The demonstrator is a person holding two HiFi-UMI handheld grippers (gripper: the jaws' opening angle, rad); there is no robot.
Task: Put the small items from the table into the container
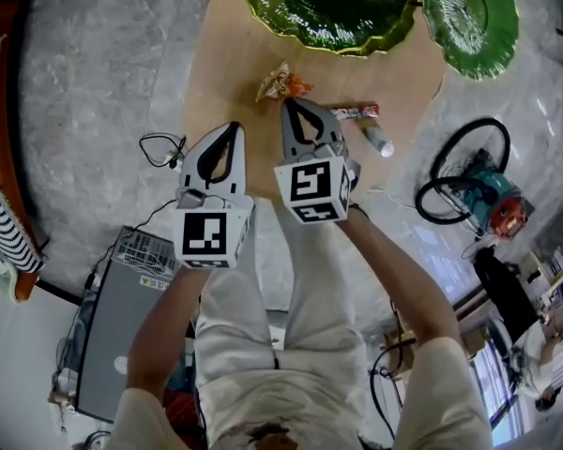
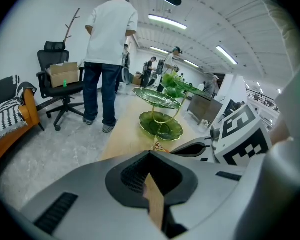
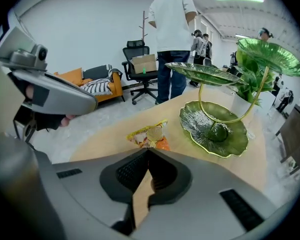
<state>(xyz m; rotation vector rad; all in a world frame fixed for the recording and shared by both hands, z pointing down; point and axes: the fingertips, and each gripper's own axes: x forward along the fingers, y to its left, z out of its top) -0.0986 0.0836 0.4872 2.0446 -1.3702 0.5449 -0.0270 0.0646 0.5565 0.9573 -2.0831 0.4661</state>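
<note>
Snack packet (image 1: 283,84): yellow and orange, crumpled, lying on the wooden table (image 1: 227,59) a little above the middle of the head view, just below the green dish.
Right gripper (image 3: 149,150): its tips are drawn together right at the packet's near edge; they appear to pinch that edge, though the tips themselves hide the contact.
Container: a tiered stand of green, leaf-shaped glass dishes (image 3: 215,129) with a gold stem, at the top of the head view; its lowest dish holds none of the small items.
Other small items: a red and white wrapper (image 1: 357,112) and a small pale tube (image 1: 380,142), both on the table to the right of the right gripper, near the table's edge.
Left gripper (image 2: 150,154): jaws closed with nothing between them, held beside the right gripper at centre left of the head view, clear of the items.
Background: a person in a white shirt (image 2: 110,34) stands by an office chair (image 2: 60,79) at the upper left of the left gripper view.
Floor: a grey computer case (image 1: 122,336) at the lower left of the head view.
</note>
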